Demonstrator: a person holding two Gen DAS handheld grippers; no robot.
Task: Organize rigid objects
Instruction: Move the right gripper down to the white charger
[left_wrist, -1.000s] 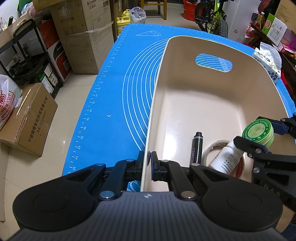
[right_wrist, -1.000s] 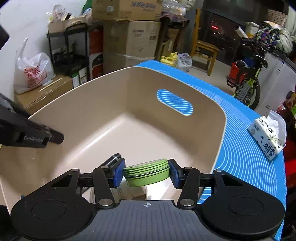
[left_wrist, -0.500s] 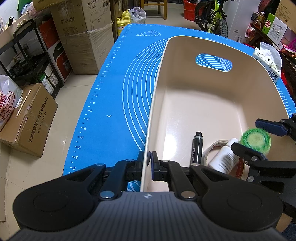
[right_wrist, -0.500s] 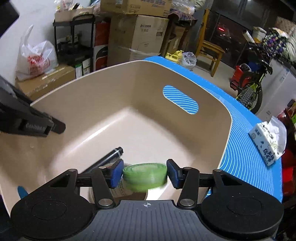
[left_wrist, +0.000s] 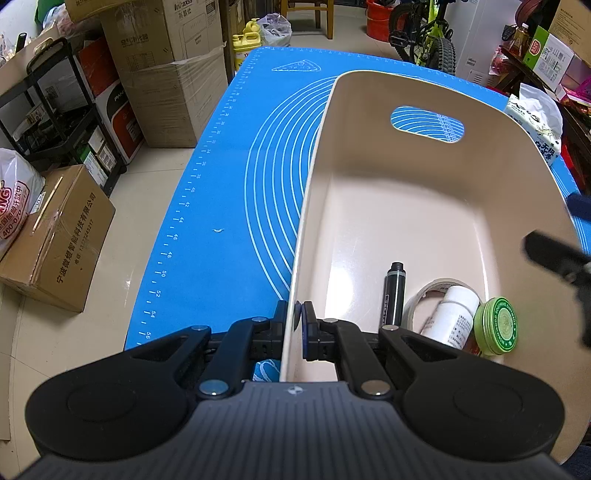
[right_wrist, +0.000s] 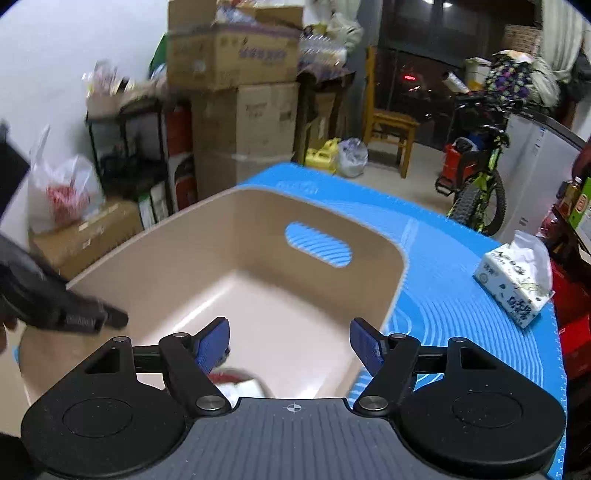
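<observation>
A beige bin (left_wrist: 436, 110) (right_wrist: 391, 266) stands on the blue mat (left_wrist: 236, 206). My left gripper (left_wrist: 298, 319) is shut on the bin's near left rim. At the bin's near end lie a black marker (left_wrist: 393, 291), a tape roll (left_wrist: 417, 306), a white bottle (left_wrist: 452, 319) and a green tin (left_wrist: 496, 326) leaning against the bottle. My right gripper (right_wrist: 290, 338) hangs above the bin's near right side, its jaws opening with nothing between them. In the left wrist view one of its fingers (left_wrist: 554, 254) shows blurred at the right edge.
A tissue pack (right_wrist: 515, 278) (left_wrist: 535, 125) lies on the mat to the right of the bin. Cardboard boxes (left_wrist: 162, 70), a black shelf, a chair and a bicycle (right_wrist: 476, 177) stand on the floor beyond the table.
The right gripper let go of the green tin, which dropped into the bin beside the white bottle. That gripper then opened wider and lifted back. The left gripper stayed put.
</observation>
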